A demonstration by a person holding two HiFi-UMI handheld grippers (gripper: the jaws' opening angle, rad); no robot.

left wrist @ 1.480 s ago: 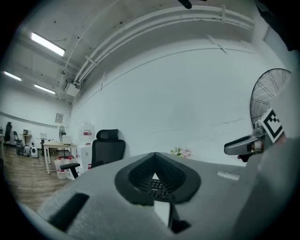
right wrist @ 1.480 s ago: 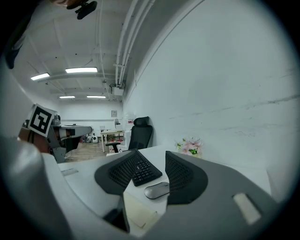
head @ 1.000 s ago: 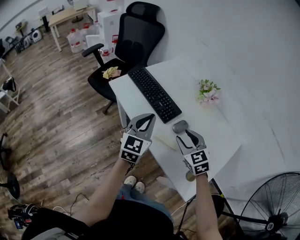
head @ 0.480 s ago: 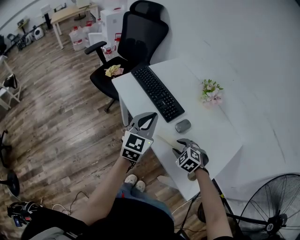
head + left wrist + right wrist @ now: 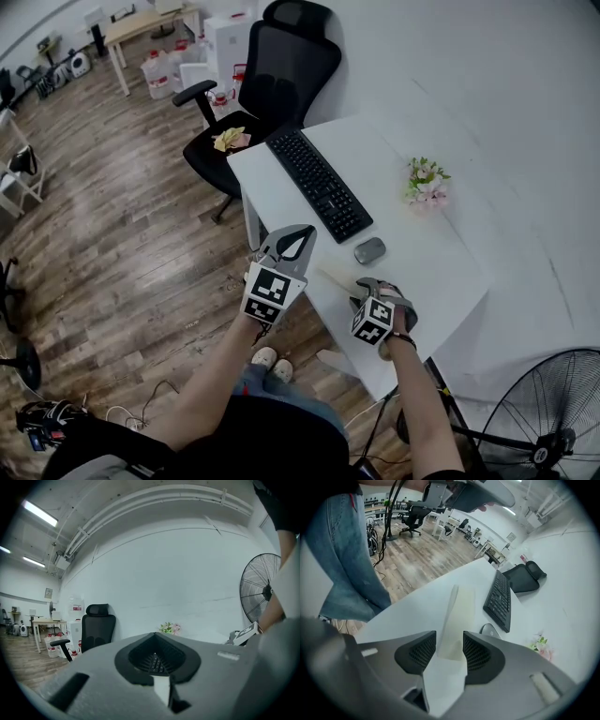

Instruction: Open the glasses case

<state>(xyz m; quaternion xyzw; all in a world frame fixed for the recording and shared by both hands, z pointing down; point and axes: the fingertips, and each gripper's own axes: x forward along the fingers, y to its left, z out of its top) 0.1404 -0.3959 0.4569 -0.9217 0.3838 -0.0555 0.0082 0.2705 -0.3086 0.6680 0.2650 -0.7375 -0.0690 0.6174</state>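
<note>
The glasses case (image 5: 334,278) is a pale cream, long case lying on the white desk (image 5: 422,253) near its front edge. In the right gripper view its near end (image 5: 452,620) sits between the two pads and fills the gap. My right gripper (image 5: 362,285) is turned to the left and shut on that end (image 5: 449,641). My left gripper (image 5: 300,234) hangs over the desk's front left corner, just left of the case, with its tips together and nothing held (image 5: 157,634).
A black keyboard (image 5: 314,183) and a grey mouse (image 5: 369,250) lie beyond the case. A small flower pot (image 5: 424,183) stands near the wall. A black office chair (image 5: 272,84) is at the desk's far end, a fan (image 5: 548,412) at lower right.
My right gripper has swung from pointing away to pointing left and come down onto the case's end. The left gripper has barely moved.
</note>
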